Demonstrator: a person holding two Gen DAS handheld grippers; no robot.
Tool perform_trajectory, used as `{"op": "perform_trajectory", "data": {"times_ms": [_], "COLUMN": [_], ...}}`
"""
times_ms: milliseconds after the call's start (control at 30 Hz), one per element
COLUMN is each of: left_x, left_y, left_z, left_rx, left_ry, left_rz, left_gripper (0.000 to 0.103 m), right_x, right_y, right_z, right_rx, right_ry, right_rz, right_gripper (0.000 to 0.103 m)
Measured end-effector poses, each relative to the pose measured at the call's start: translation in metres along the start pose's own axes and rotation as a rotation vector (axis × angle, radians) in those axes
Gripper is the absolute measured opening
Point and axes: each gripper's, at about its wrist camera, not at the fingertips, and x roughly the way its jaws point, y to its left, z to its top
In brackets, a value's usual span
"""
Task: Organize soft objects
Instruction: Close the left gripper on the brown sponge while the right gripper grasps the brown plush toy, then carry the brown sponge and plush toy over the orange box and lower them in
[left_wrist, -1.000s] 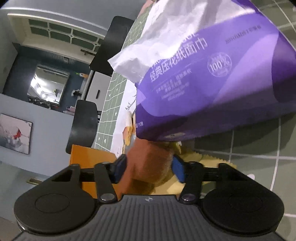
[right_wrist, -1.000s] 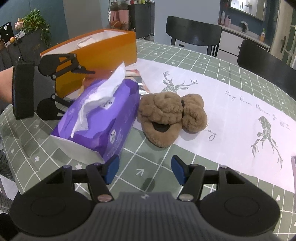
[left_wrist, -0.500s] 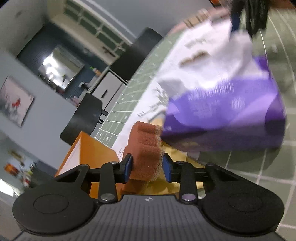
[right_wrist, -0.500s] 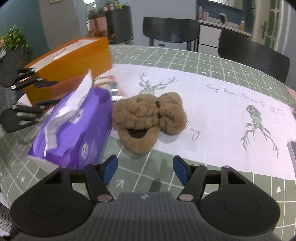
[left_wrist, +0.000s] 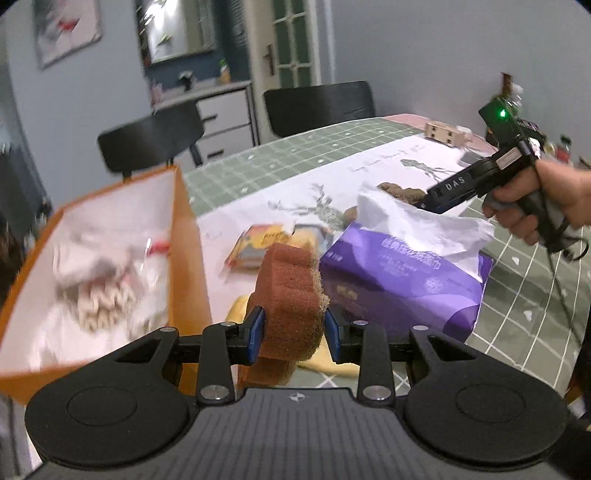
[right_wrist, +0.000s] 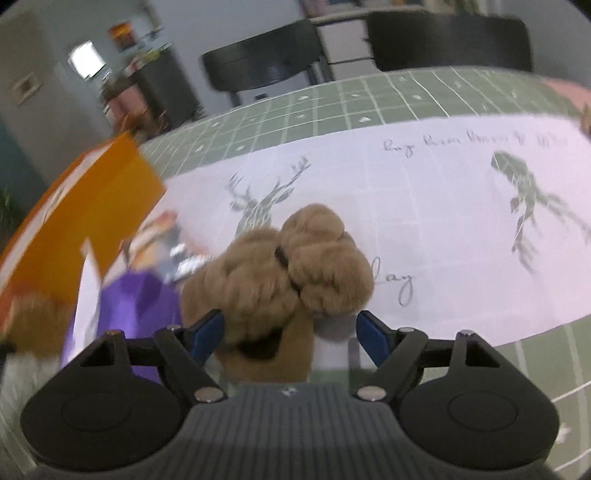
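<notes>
My left gripper (left_wrist: 293, 330) is shut on a brown sponge (left_wrist: 290, 291) and holds it in the air beside the open orange box (left_wrist: 186, 236), which has soft items inside. A purple tissue pack (left_wrist: 402, 273) lies on the table just right of the sponge. My right gripper (right_wrist: 290, 334) is open, its fingers on either side of a pair of fluffy brown slippers (right_wrist: 288, 273) that lie on the white table runner. The right gripper also shows in the left wrist view (left_wrist: 476, 181), above the tissue pack.
The orange box (right_wrist: 88, 206) and tissue pack (right_wrist: 136, 295) stand left of the slippers. A colourful flat packet (left_wrist: 258, 243) and a yellow cloth (left_wrist: 332, 360) lie near the box. Two black chairs (left_wrist: 317, 107) stand behind the table. A small wooden block (left_wrist: 443, 133) sits far right.
My left gripper has lifted the sponge from under the tissue pack and swung toward the orange box. My right gripper has moved forward and down until its open fingers flank the slippers.
</notes>
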Motion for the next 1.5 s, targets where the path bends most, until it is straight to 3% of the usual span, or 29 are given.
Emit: {"op": "perform_trajectory", "data": {"times_ms": [100,367,433,500,533,667,900,1133,1300,1500], "left_x": [-0.004,0.002,0.005,0.007,0.007,0.006,-0.001,-0.015,-0.037,-0.064], "left_y": [0.012,0.007,0.003,-0.002,-0.005,-0.010,-0.010,-0.010,-0.001,0.015], "left_z": [-0.006,-0.010,-0.010,-0.011,-0.011,-0.013,-0.008,0.001,0.009,0.020], "left_rx": [-0.066,-0.029,-0.017,0.009,0.024,0.042,0.025,0.027,-0.023,-0.051], "left_ry": [0.007,-0.015,-0.019,-0.019,-0.021,-0.027,-0.042,-0.065,-0.132,-0.194], "left_rz": [-0.023,0.018,0.041,0.068,0.083,0.075,0.050,0.050,0.017,0.033], "left_gripper": [0.039,0.040,0.042,0.042,0.042,0.040,0.039,0.038,0.038,0.038], "right_x": [0.015,0.036,0.038,0.039,0.038,0.031,0.006,-0.038,-0.063,-0.093], "right_y": [-0.002,-0.001,-0.003,-0.003,-0.004,0.003,0.017,0.047,0.068,0.110], "right_z": [0.008,0.024,0.026,0.027,0.028,0.029,0.033,0.043,0.048,0.048], "right_rx": [0.113,0.257,0.272,0.267,0.258,0.177,0.029,-0.170,-0.259,-0.376], "right_ry": [0.014,0.012,0.003,0.003,0.002,0.001,-0.041,-0.172,-0.177,-0.181], "right_rz": [0.026,0.083,0.091,0.113,0.118,0.114,0.077,0.046,0.091,0.139], "right_gripper": [0.085,0.086,0.079,0.062,0.055,0.048,0.047,0.047,0.047,0.047]}}
